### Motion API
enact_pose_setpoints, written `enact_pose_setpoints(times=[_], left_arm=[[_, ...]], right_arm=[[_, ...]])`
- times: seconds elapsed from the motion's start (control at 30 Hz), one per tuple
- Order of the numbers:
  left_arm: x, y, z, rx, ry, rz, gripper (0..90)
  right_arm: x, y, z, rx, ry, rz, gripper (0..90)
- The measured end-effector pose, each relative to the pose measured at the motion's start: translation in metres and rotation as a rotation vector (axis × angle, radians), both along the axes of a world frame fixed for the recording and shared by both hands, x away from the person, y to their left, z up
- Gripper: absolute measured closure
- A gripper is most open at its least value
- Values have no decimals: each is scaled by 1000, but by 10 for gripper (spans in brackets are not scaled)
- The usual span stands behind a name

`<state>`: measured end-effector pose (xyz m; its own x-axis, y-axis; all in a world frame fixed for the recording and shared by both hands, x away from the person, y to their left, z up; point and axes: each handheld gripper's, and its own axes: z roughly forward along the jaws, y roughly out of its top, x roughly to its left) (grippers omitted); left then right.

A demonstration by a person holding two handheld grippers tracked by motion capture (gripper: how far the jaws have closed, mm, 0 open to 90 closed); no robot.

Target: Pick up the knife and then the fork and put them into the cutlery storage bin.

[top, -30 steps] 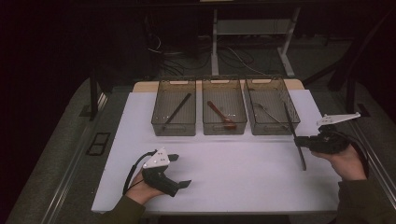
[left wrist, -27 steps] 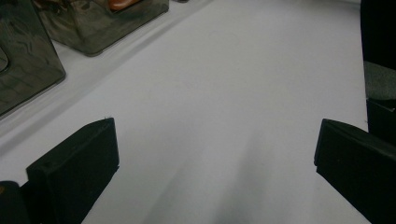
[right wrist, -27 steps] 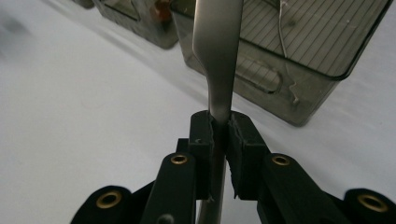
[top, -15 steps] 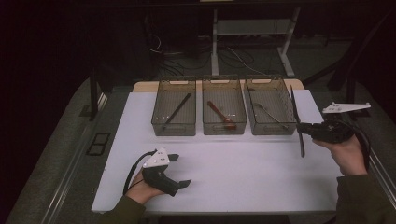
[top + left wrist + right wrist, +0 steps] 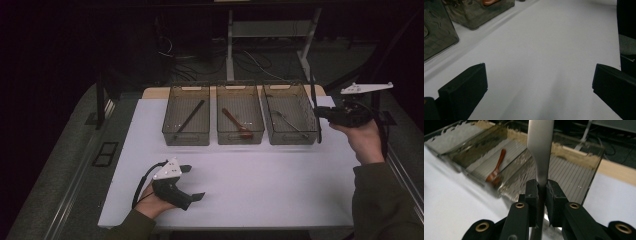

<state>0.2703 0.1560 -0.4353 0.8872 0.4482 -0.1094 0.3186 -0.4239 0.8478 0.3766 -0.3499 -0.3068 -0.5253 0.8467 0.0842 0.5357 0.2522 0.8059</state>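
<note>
The metal utensil (image 5: 540,150) sat pinched between the jaws of my right hand-held gripper (image 5: 541,192), its narrow neck clamped tight while the broader flat part rose out past them; in the high view it showed as a thin dark bar (image 5: 315,112) standing nearly upright, held in the air just beside the right edge of the rightmost bin (image 5: 291,140). That bin was the last of three clear bins in a row at the far side of the bench (image 5: 250,175); a slim metal piece (image 5: 285,120) lay inside it, a red-brown wooden spoon (image 5: 237,124) lay in the middle bin (image 5: 240,137), and a dark stick (image 5: 189,119) lay aslant in the left bin (image 5: 186,139). My left hand-held gripper (image 5: 192,182) rested on the white surface at the near side, well apart from the bins, its jaws spread wide with bare bench between them and nothing in its grasp.
</note>
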Motion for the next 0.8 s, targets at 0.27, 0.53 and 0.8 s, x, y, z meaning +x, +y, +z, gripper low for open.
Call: enact_pose_setpoints(times=[0.27,0.53,0.8], left_arm=[[0,1,0,-6,1,-1,0],[1,1,1,-14,0,-6,0],[1,1,1,-13,0,-9,0]], right_arm=[[36,10,7,-28,-8,-57,806],[64,15,-12,-58,22,-114,806],[75,15,-36,-104,76,-126,806]])
